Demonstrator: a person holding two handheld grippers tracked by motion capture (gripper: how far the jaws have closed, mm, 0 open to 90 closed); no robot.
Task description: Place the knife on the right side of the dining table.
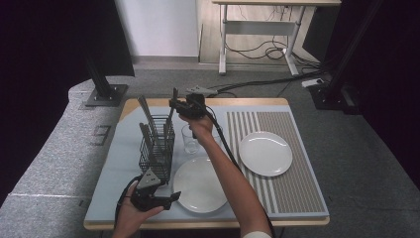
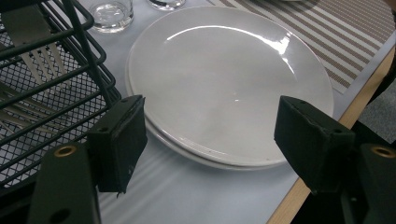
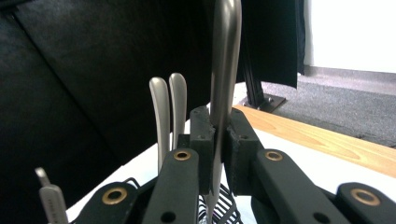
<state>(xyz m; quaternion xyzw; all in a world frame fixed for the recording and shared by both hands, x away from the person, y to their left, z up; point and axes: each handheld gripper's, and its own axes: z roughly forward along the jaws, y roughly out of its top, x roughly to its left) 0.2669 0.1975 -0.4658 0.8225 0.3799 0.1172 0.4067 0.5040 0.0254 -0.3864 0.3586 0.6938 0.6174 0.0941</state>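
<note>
Nearest the lens at the bottom left of the high view, the left gripper (image 1: 174, 195) rests with its blocky black jaws spread wide and empty, framing a smooth, glossy round white plate (image 2: 229, 84) at centre in its own view. At upper centre of the high view, the right gripper (image 1: 172, 103) pinches the slim brushed-steel handle of a piece of cutlery (image 3: 224, 84), jaws narrow around it, just above the black wire-mesh cutlery basket (image 1: 157, 148). A second white plate (image 1: 265, 152) lies on the ribbed striped placemat (image 1: 292, 188) at right.
</note>
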